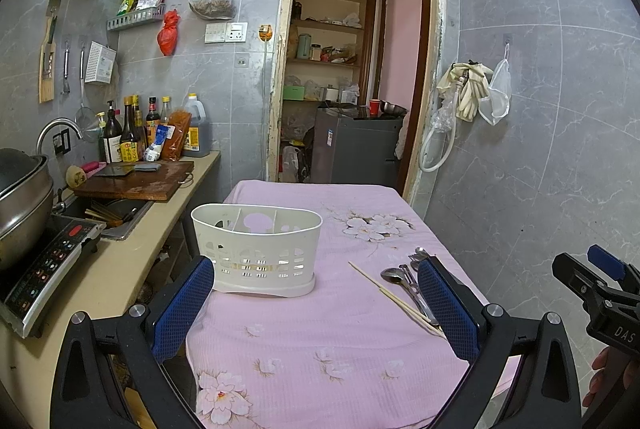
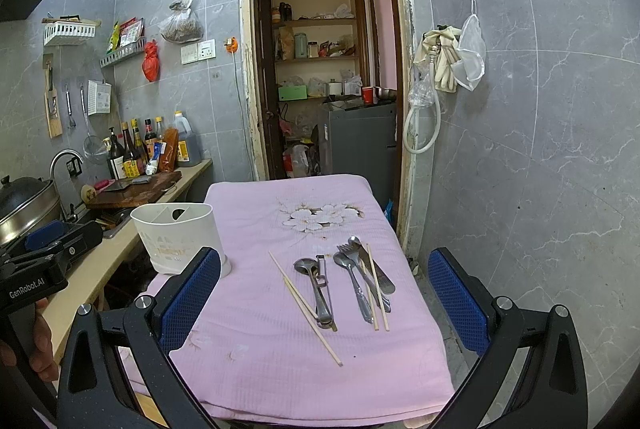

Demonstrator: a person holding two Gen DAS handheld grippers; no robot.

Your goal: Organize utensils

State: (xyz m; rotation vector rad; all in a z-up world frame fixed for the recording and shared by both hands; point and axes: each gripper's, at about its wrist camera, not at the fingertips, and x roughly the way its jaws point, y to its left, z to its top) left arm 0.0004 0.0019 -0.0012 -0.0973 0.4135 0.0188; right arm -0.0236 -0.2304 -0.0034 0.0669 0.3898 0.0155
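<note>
A white slotted utensil caddy (image 1: 258, 249) with dividers stands empty on the left of the pink-clothed table (image 1: 320, 329); it also shows in the right wrist view (image 2: 178, 237). Loose utensils lie on the right side: a spoon (image 2: 310, 271), a peeler (image 2: 324, 289), a second spoon (image 2: 352, 281), a fork (image 2: 354, 257), a knife (image 2: 378, 275) and wooden chopsticks (image 2: 308, 309). In the left wrist view the spoon (image 1: 394, 275) and chopsticks (image 1: 394, 293) show. My left gripper (image 1: 316, 305) is open and empty above the table's near part. My right gripper (image 2: 324, 301) is open and empty, above the utensils.
A kitchen counter (image 1: 132, 269) runs along the left with an induction cooker (image 1: 48, 269), a steel pot (image 1: 24, 201), a sink, a chopping board (image 1: 136, 181) and bottles. A doorway (image 1: 352, 69) lies behind the table. The tiled wall (image 1: 540, 149) is close on the right.
</note>
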